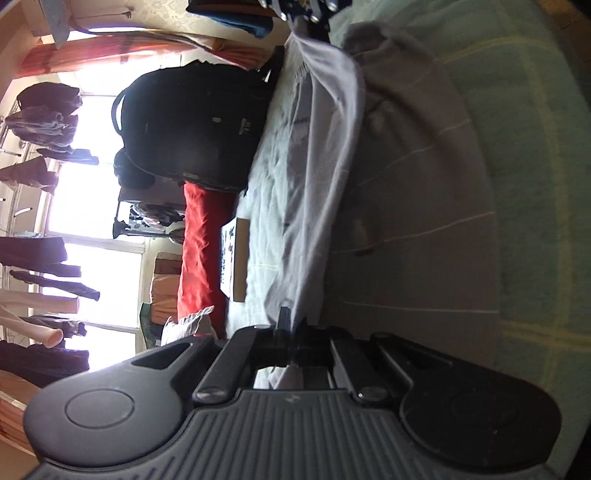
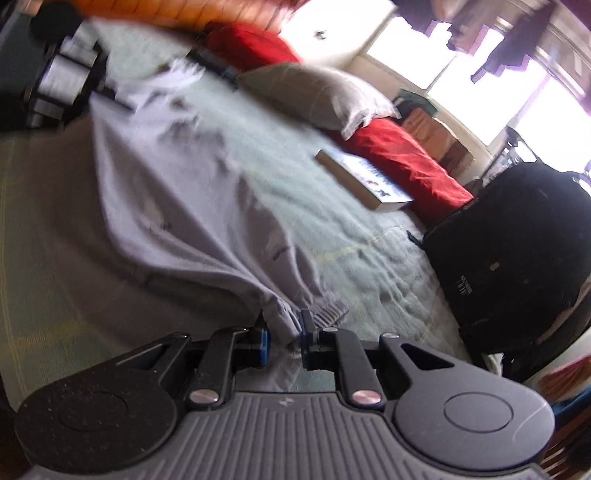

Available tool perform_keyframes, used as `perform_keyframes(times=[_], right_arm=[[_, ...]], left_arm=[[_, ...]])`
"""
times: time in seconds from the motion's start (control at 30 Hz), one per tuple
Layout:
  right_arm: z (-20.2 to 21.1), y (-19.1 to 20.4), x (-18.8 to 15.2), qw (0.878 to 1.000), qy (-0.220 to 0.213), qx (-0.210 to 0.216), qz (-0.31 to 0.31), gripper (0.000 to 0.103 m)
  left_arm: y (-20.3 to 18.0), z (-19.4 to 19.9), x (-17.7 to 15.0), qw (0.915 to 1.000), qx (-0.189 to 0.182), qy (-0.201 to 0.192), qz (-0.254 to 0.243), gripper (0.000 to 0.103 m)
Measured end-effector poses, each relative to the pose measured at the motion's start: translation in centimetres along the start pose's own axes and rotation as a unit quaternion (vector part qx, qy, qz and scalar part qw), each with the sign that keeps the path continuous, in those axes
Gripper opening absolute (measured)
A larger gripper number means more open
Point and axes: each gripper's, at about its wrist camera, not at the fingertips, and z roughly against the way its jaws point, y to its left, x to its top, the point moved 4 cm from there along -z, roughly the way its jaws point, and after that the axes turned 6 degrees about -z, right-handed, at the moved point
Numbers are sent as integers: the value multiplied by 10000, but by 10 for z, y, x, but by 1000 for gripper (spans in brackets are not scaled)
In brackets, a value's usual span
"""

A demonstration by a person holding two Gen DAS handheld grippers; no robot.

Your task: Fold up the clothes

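Note:
A light grey sweatshirt (image 1: 317,166) hangs stretched between my two grippers above the bed. In the left wrist view my left gripper (image 1: 290,328) is shut on one edge of the cloth, which runs away to my right gripper (image 1: 310,22) at the top of the frame. In the right wrist view my right gripper (image 2: 284,332) has its blue pads pinched on the ribbed hem of the sweatshirt (image 2: 177,192). The far corner of the cloth reaches my left gripper (image 2: 107,90) at the upper left, which is blurred.
The bed has a pale green checked sheet (image 2: 55,221). On it lie a book (image 2: 365,177), a red blanket (image 2: 402,155), a grey pillow (image 2: 317,92) and a large black backpack (image 2: 517,240). Clothes hang by the bright window (image 1: 48,258).

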Motion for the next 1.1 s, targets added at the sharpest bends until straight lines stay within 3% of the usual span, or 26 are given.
perform_keyframes(times=[0.2, 0.3, 0.5, 0.6, 0.73, 0.8, 0.87, 0.97, 1.1], right_arm=[[-5, 11, -13, 9998, 99, 118, 105, 21], [4, 3, -17, 9991, 103, 258, -319, 31], [43, -12, -35, 9904, 25, 406, -1323, 34], [56, -13, -37, 9770, -145, 731, -2000, 34], [56, -7, -29, 9427, -472, 1492, -2948, 34], [54, 5, -20, 9403, -537, 1622, -2944, 34], [50, 21, -7, 9512, -588, 1573, -2590, 35], [39, 50, 15, 9713, -585, 1375, -1852, 51], [29, 85, 38, 9840, -697, 1247, -1066, 53]], left_arm=[[-4, 4, 6, 9997, -218, -93, 53, 0], [-9, 2, 6, 9995, -292, -105, 49, 0], [-8, -5, 5, 9985, -439, -119, 317, 0], [-3, -6, 5, 9980, -464, -141, 393, 0], [4, 0, 5, 9977, -404, -150, 514, 0], [9, -1, 5, 9973, -403, -150, 599, 0], [12, 1, 4, 9971, -383, -151, 643, 0], [18, -1, 4, 9968, -356, -144, 706, 0], [28, -2, 5, 9961, -304, -137, 818, 0]])
